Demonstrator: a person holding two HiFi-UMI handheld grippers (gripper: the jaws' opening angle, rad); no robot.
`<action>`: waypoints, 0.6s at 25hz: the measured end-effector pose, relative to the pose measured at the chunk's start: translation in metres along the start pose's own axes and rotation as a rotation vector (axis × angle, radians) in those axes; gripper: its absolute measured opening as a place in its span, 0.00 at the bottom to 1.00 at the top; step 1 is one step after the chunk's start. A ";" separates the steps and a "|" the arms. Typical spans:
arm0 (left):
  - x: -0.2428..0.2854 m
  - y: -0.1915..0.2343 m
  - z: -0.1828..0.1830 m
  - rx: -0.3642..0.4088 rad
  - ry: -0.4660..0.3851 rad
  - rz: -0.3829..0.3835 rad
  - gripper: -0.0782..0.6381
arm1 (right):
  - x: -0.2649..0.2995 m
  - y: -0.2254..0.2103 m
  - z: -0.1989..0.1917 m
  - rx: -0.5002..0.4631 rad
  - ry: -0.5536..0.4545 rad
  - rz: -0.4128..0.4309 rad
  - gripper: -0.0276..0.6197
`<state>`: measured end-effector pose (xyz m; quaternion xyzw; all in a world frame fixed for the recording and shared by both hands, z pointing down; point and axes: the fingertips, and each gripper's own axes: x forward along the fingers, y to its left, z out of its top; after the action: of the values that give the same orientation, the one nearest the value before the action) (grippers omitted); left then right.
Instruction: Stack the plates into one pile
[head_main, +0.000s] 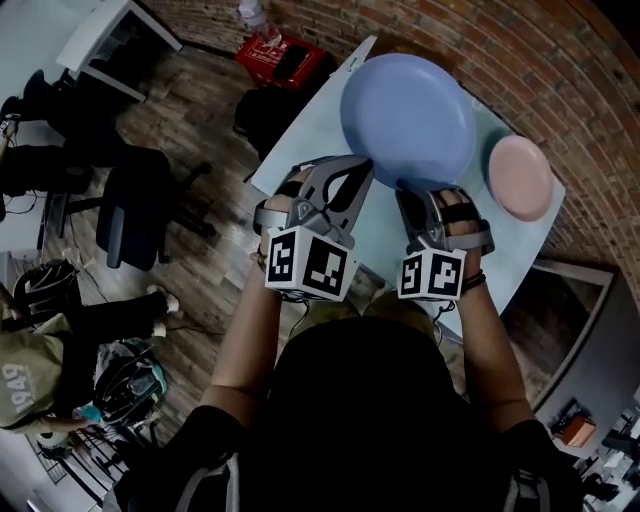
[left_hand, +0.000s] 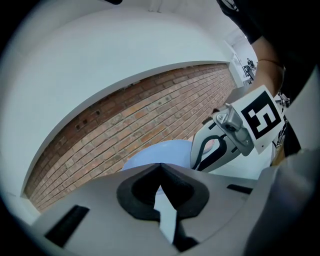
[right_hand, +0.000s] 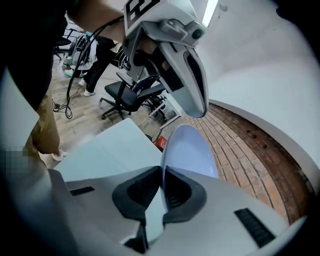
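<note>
A large blue plate (head_main: 410, 115) is held up off the pale table (head_main: 305, 140), tilted. My right gripper (head_main: 408, 186) is shut on its near rim; in the right gripper view the plate (right_hand: 192, 147) runs edge-on out from between the pads of that gripper (right_hand: 162, 170). My left gripper (head_main: 362, 165) hovers at the plate's near left side with its jaws shut and nothing between them (left_hand: 160, 167); the blue plate (left_hand: 162, 152) lies just beyond its tips. A small pink plate (head_main: 520, 177) rests on the table to the right.
A brick wall (head_main: 560, 80) runs behind the table. A red box (head_main: 285, 60) and a black office chair (head_main: 130, 215) stand on the wooden floor to the left. A person (head_main: 40, 385) sits at the lower left.
</note>
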<state>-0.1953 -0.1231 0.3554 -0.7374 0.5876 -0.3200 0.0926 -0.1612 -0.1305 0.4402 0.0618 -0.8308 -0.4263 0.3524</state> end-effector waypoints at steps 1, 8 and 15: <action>0.001 -0.001 0.005 0.008 -0.008 -0.004 0.14 | -0.006 -0.004 0.000 0.003 0.003 -0.014 0.11; 0.018 -0.018 0.042 0.060 -0.058 -0.053 0.14 | -0.041 -0.026 -0.024 0.036 0.050 -0.090 0.11; 0.043 -0.051 0.080 0.106 -0.110 -0.121 0.14 | -0.074 -0.030 -0.076 0.091 0.138 -0.130 0.11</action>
<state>-0.1032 -0.1671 0.3352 -0.7822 0.5180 -0.3148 0.1443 -0.0643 -0.1701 0.4076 0.1609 -0.8173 -0.4049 0.3770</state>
